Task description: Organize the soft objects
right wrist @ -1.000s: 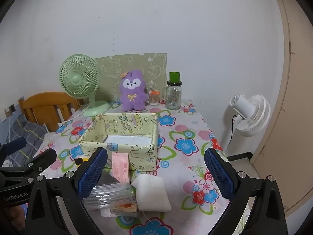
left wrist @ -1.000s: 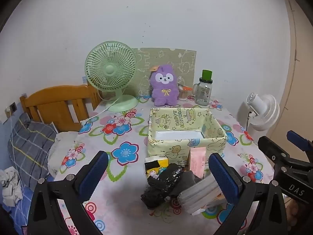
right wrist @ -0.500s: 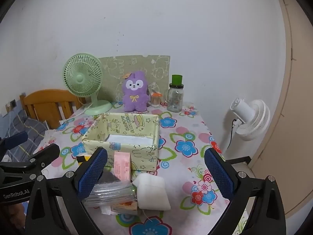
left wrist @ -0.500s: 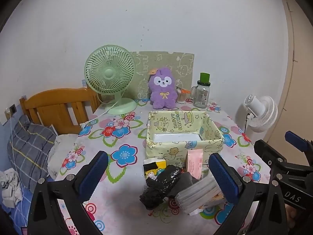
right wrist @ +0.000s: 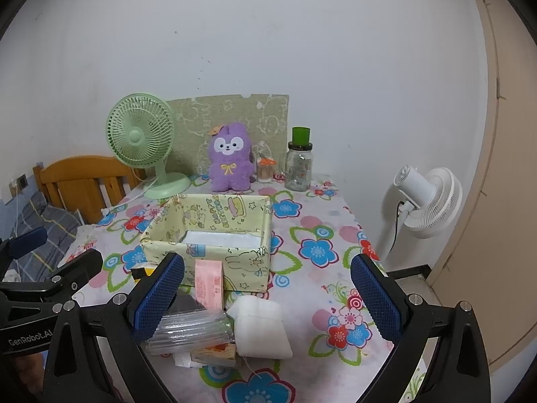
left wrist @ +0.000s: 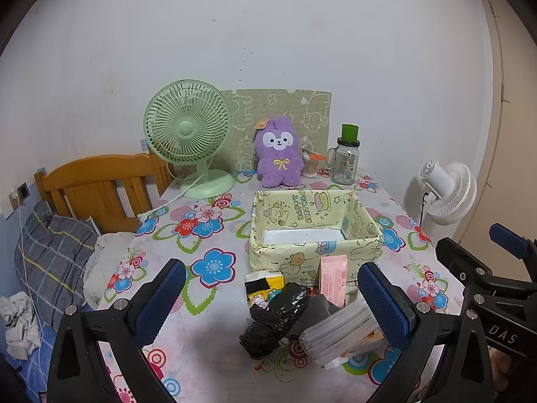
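Your left tool and right tool both gape apart, holding nothing. The soft pile lies lower centre on the tabletop, just before the box.

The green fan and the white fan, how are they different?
The green fan stands on the flowery table; the white fan stands beside the table, lower down. The green fan faces the camera, so its grille shows; the white fan faces away, showing its motor. Both are round, caged and corded.
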The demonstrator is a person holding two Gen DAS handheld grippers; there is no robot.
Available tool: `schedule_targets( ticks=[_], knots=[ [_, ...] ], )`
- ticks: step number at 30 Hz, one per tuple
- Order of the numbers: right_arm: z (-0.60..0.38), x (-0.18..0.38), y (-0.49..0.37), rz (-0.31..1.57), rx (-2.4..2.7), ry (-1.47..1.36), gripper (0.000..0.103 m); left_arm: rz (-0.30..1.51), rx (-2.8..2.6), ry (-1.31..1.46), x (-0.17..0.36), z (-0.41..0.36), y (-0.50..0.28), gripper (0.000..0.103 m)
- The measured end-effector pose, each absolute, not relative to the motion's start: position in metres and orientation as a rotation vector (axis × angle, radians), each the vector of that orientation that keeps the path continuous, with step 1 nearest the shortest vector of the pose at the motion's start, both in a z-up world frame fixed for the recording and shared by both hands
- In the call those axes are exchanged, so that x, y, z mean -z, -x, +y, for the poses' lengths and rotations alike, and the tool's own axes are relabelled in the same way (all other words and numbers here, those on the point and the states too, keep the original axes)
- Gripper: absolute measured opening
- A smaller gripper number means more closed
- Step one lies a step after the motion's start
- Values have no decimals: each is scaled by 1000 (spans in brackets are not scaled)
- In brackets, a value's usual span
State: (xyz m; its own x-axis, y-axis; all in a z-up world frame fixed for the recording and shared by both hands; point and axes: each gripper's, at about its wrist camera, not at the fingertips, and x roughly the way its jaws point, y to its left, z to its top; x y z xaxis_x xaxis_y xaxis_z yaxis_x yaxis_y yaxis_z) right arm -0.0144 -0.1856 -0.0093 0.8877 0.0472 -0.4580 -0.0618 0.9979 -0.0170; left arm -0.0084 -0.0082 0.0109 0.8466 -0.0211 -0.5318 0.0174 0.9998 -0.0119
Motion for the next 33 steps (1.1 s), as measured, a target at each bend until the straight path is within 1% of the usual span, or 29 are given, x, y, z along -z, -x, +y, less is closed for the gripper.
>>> schedule_targets(
  ticks=[16, 33],
  knots=[
    [-187, 13, 10, 513, -46, 12, 101, 567, 19, -12, -9, -11, 6, 102],
    [-187, 14, 8, 513, -36, 6, 101, 563, 23, -13, -8, -12, 5, 102]
  ],
)
